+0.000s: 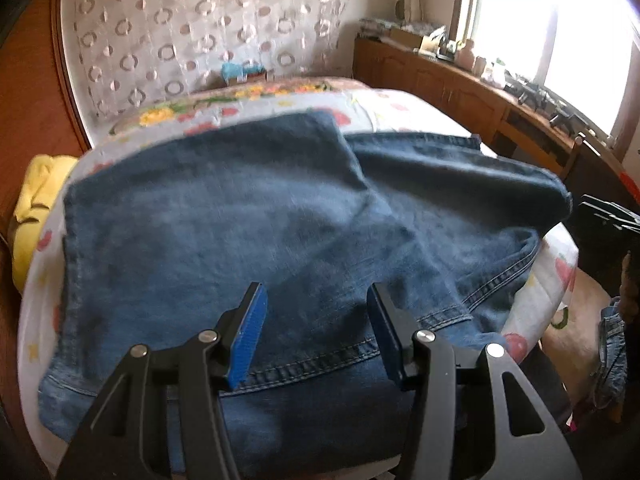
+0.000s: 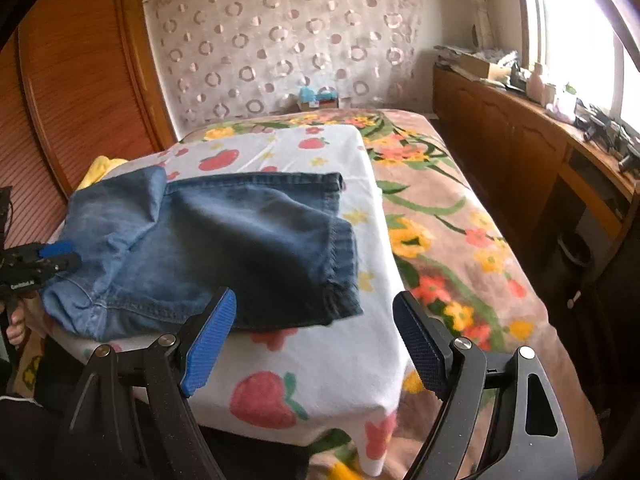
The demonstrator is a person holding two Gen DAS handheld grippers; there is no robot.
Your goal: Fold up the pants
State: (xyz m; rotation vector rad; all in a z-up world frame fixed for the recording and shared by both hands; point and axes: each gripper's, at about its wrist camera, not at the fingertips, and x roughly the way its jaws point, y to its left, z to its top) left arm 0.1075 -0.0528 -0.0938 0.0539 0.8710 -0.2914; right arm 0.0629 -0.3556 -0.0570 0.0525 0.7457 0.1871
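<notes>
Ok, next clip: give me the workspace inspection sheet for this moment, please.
Surface: white strawberry-print cloth over a raised top, on a floral blanket.
Job's things: blue jeans folded into a rough bundle, edges uneven.
Clutter: yellow cloth beside the surface.
Grippers: left gripper open above the jeans, holding nothing; right gripper open, empty, over the cloth's near edge.
Cables: nothing seen.
Surroundings: wooden cabinet with oddments under a bright window; patterned curtain.
</notes>
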